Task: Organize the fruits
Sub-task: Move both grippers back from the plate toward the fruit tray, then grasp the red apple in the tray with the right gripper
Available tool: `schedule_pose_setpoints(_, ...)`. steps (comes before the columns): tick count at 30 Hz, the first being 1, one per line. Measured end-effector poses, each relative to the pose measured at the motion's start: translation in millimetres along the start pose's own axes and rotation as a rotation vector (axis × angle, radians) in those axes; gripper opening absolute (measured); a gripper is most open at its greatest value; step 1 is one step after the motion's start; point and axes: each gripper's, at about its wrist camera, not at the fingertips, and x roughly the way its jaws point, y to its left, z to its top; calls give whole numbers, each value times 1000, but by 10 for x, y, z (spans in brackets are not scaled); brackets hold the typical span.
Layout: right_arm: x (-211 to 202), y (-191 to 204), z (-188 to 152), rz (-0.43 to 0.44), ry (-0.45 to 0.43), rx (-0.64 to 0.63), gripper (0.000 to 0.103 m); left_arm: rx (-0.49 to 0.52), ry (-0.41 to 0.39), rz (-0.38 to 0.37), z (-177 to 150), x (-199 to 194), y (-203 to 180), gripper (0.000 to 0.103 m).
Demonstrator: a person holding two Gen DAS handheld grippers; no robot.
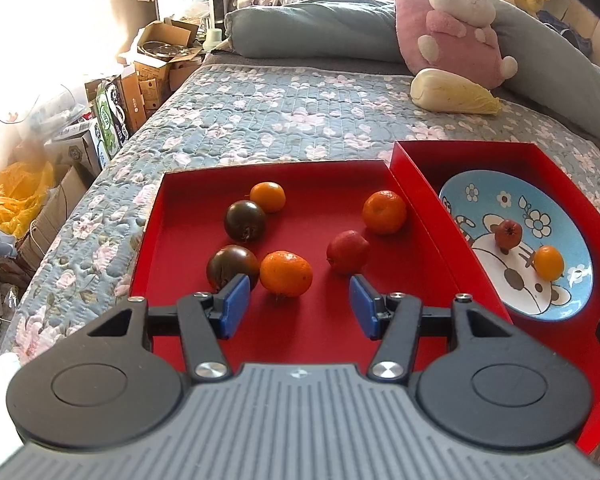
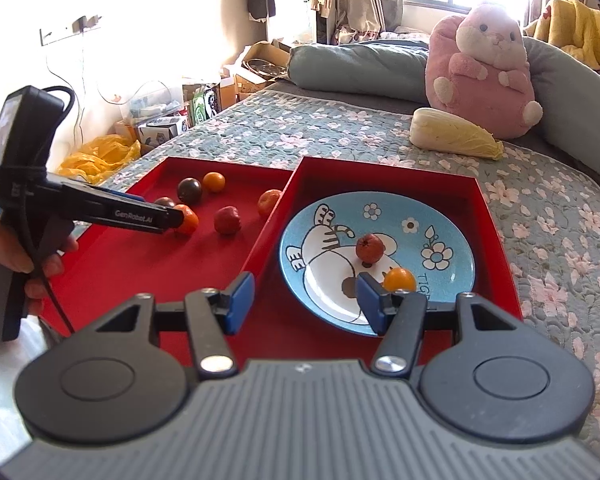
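Loose fruit lies in the left red tray (image 1: 172,200): two dark tomatoes (image 1: 245,220) and (image 1: 232,267), a small orange at the back (image 1: 267,197), a larger orange at the right (image 1: 384,212), a red fruit (image 1: 347,257), and the nearest orange (image 1: 286,278), just beside the front tomato. The blue plate (image 2: 452,236) sits in the right red tray (image 2: 488,208) and already carries a small reddish-brown fruit (image 2: 369,247) and a small yellow-orange fruit (image 2: 399,279), apart from each other. Judged step: the left hand-held gripper (image 1: 298,306) lines up for a pick from the loose fruit, most likely the nearest orange or the red fruit, for transfer to the plate. To do it well: centre one fruit between the blue pads (image 1: 236,304), come down so the pads meet its widest part, and keep the left pad off the front tomato, which lies close enough to be nudged or caught along. Round fruit may roll on the smooth tray floor, so close gently and squarely. Left hand-held gripper: jaws partly apart, nothing between them, touching nothing; its gap looks wide enough for the orange. Right hand-held gripper (image 2: 305,306): jaws likewise partly apart and empty, hovering over the near edge of the plate, its right pad in front of the yellow-orange fruit in the right wrist view; contact cannot be told. Both trays rest on a floral quilted bed (image 1: 260,112); a cabbage (image 1: 454,92) and a pink plush toy (image 1: 456,24) lie further back.
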Motion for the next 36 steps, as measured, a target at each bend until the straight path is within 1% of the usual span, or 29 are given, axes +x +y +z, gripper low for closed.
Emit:
schedule_pose_setpoints(13,143,214,100,34,14,-30,59,-48,20,15,4,41,88,61)
schedule_pose_setpoints(24,369,349,383,72,-21,-85,59,-104,54,33,-1,142,187,61)
schedule_pose_setpoints(27,474,375,477,80,-28,-106,59,-119,67,35,-4,181,218,61)
schedule_pose_setpoints(31,683,410,595,103,-9,-111,59,-149,97,41,-21,259,264,61)
schedule_pose_setpoints(36,994,482,756,140,26,-96,58,-112,127,38,-51,356,196,61)
